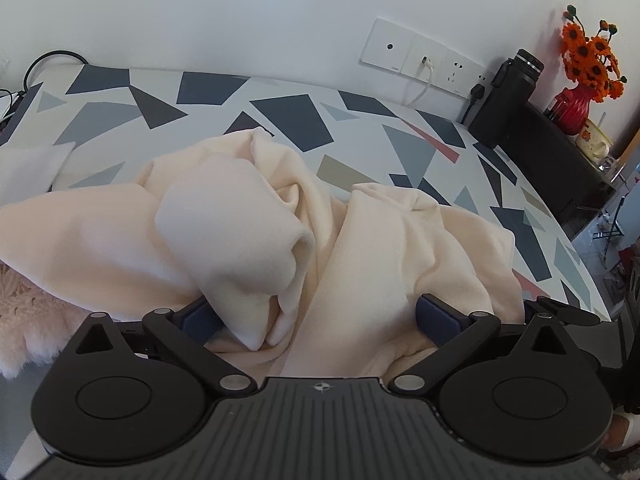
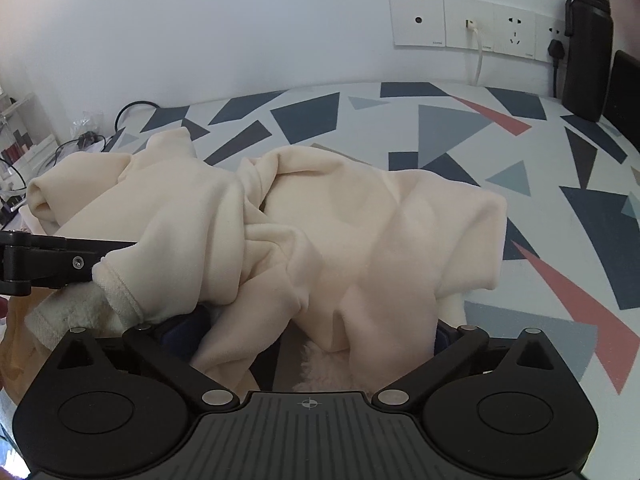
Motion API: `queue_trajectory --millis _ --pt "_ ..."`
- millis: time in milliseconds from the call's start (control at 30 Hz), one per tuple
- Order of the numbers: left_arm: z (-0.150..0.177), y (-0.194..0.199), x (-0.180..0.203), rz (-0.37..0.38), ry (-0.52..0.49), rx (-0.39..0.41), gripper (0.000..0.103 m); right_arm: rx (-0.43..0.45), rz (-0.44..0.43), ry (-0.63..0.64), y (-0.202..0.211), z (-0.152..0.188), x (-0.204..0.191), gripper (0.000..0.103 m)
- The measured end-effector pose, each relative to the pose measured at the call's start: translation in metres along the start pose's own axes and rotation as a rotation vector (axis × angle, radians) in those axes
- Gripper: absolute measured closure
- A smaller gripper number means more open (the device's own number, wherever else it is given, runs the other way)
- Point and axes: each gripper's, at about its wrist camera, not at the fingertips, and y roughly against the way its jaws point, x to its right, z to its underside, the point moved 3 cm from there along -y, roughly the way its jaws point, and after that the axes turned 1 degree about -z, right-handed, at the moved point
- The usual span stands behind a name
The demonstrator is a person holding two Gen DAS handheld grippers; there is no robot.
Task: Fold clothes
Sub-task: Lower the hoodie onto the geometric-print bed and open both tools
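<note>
Home room: patterned tablecloth, flower vase, wall sockets.

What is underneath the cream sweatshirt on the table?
The cream sweatshirt lies crumpled on the patterned tablecloth. White fluffy fabric peeks out under its near edge. How far that runs beneath is covered.

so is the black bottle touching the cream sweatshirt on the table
Apart. The right wrist view shows the black bottle standing at the far edge by the wall sockets, with a wide stretch of bare patterned tablecloth between it and the cream sweatshirt.
</note>
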Motion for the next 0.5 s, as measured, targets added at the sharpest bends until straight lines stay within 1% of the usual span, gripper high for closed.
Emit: queue_trajectory --millis 133,367,500 --pt "0.0026 0.0012 0.0006 0.001 -0.012 0.015 0.0 0.026 -0.006 0.014 -0.0002 0.0037 0.0004 0.001" --pt "0.0034 0.0024 -0.0039 0.039 -0.027 0.015 0.0 0.053 -0.001 0.021 -0.0007 0.0063 -0.0001 0.001" --pt "0.0057 0.0039 -0.0074 0.066 -0.024 0.032 0.0 0.067 0.0 0.022 -0.0003 0.0082 -0.0004 0.001"
